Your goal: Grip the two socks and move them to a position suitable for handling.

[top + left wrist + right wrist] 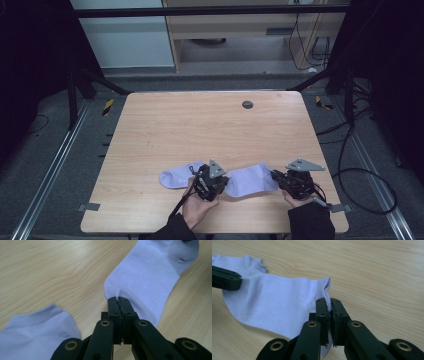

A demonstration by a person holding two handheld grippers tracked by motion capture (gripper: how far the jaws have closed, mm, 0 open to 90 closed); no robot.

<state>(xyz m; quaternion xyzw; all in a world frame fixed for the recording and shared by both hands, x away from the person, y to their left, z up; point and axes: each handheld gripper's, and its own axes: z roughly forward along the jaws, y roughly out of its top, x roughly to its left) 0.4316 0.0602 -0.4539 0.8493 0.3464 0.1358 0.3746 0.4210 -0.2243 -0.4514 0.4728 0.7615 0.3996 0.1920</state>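
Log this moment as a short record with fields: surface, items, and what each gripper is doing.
surface: light wooden table
items: two pale lilac socks, right sock and left sock, lying apart
left gripper: jaws shut on one end of the right sock
right gripper: jaws shut on that sock's other end
other: small dark round disc near the table's far edge

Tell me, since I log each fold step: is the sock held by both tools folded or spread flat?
Spread flat. The held sock lies single-layered on the table, stretched between the left tool and right tool, each shut on one end.
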